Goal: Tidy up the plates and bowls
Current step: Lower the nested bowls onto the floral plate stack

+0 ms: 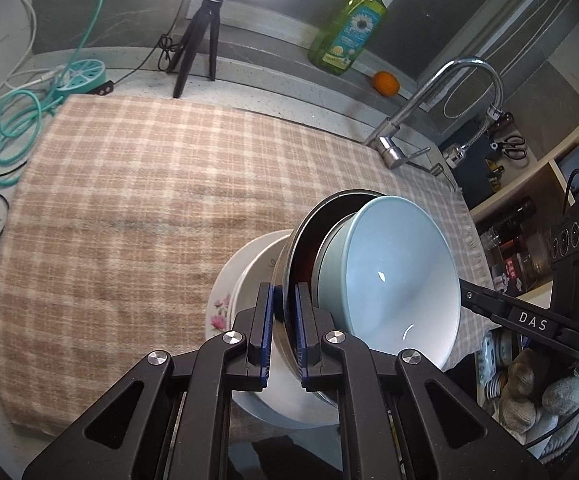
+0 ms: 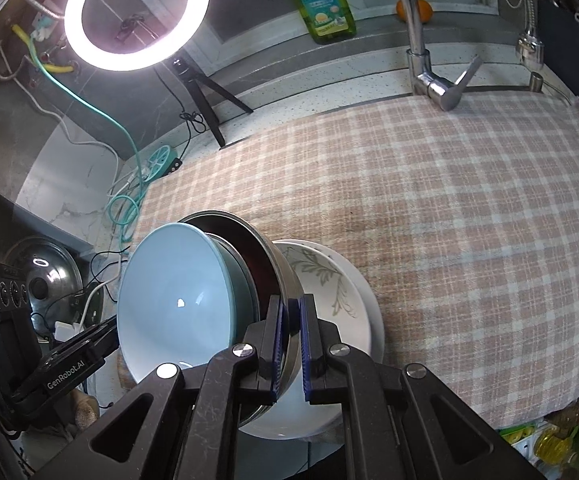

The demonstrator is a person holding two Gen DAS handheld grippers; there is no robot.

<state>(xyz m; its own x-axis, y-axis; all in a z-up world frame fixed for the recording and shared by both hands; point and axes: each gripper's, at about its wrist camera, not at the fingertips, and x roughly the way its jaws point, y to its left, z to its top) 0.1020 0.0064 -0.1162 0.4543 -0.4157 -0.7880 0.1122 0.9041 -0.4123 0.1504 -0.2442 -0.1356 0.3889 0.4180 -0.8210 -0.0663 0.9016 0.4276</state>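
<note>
Steel bowl (image 1: 289, 280): tilted on its side above the checked cloth (image 1: 129, 200), pale blue bowl (image 1: 393, 276) nested inside.
Left gripper (image 1: 285, 332): clamped tight on the steel rim.
Right gripper (image 2: 291, 344): pinching the opposite rim.
Floral plates (image 2: 329, 280): 2 white dishes just behind the steel bowl, on the cloth.

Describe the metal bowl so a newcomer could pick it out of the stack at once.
Find the pink-and-white checked cloth that covers the counter in front of the faucet. At its near edge a nest of dishes is held tilted, the left gripper and right gripper each clamped on one rim. That rim belongs to the metal bowl: shiny steel, dark inside, sandwiched between the pale blue bowl and the white flowered bowl.
</note>
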